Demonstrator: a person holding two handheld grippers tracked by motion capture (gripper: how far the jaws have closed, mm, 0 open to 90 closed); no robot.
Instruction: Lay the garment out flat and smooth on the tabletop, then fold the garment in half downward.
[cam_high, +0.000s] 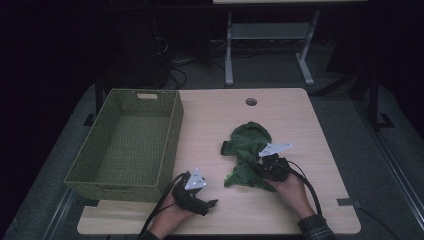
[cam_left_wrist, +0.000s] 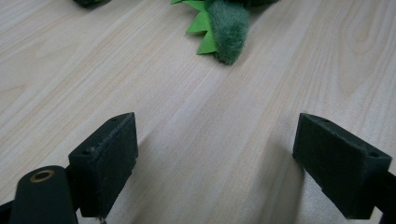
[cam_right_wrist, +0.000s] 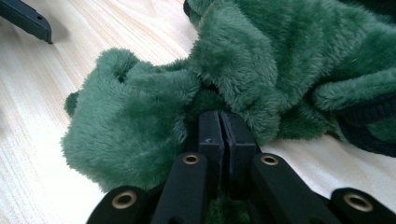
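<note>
A crumpled green plush garment (cam_high: 247, 142) lies on the wooden table (cam_high: 295, 115), right of centre. My right gripper (cam_high: 265, 167) sits at the garment's near edge. In the right gripper view its jaws (cam_right_wrist: 220, 116) are pressed together, with a fold of the fuzzy green fabric (cam_right_wrist: 261, 51) pinched at their tips. My left gripper (cam_high: 212, 204) rests low near the table's front edge, left of the garment. Its jaws (cam_left_wrist: 217, 123) stand wide apart over bare wood, and a furry tail end of the garment with bright green felt spikes (cam_left_wrist: 226, 32) lies ahead of them.
A green woven basket (cam_high: 172, 135) stands on the left part of the table, its inside bare. A round cable hole (cam_high: 251, 102) sits near the far edge. A grey stand and cables are on the floor beyond the table.
</note>
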